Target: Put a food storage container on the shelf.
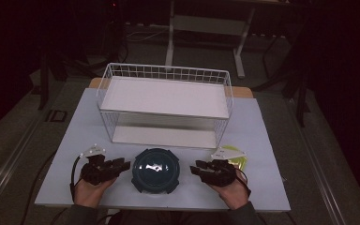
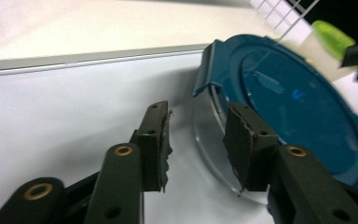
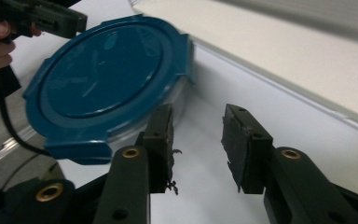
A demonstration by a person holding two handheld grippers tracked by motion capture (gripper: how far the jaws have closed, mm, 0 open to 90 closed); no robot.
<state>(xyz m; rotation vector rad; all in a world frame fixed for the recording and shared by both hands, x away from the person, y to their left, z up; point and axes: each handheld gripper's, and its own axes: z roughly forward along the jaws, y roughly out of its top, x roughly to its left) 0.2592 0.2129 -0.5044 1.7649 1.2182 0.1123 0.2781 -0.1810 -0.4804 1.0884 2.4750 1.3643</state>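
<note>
High view looks down; both gripper views face, close up, the shared blue lid (image 1: 155,169).

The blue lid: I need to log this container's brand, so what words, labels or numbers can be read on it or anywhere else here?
None can be read.
Blue lid: a small bright blue mark near its middle, and faint raised marks, too blurred to read.
Wire basket, table: no text visible.
</note>
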